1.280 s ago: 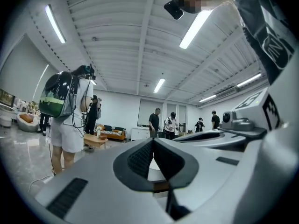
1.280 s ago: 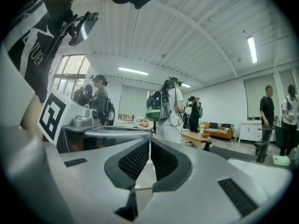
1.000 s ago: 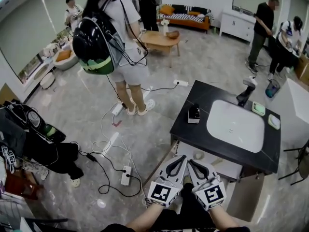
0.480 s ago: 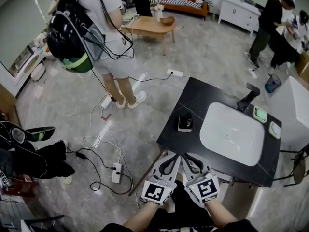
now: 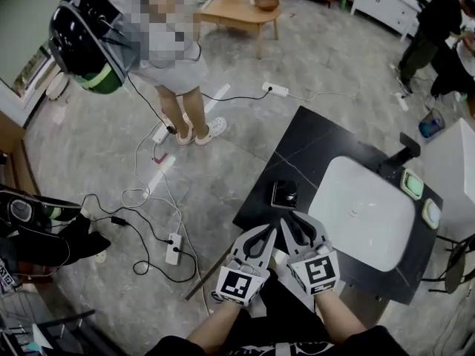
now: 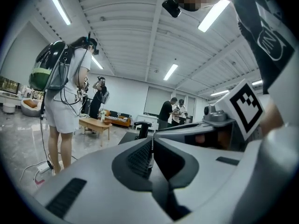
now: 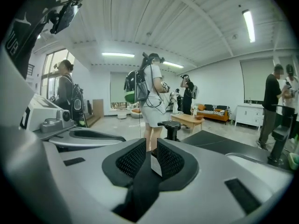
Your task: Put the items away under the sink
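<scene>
In the head view a black countertop (image 5: 312, 154) holds a white sink basin (image 5: 367, 213) with a dark faucet (image 5: 407, 153) at its far side. A small black pump bottle (image 5: 284, 193) stands on the counter left of the basin, and shows ahead in the right gripper view as the bottle (image 7: 171, 129). My left gripper (image 5: 271, 230) and right gripper (image 5: 291, 217) are side by side at the counter's near edge, just short of the bottle. Both are shut with nothing held, seen close up on the left gripper (image 6: 152, 141) and right gripper (image 7: 148, 146). The space under the sink is hidden.
Two pale green dishes (image 5: 412, 184) lie beside the faucet. A person with a backpack (image 5: 159, 50) stands on the floor to the left, with cables and a power strip (image 5: 172, 247) nearby. A wooden table (image 5: 237, 10) and other people (image 5: 430, 28) are farther off.
The head view has tilted down and closer to the counter. Both grippers have moved forward, from below the counter's edge to just over it, staying shut.
</scene>
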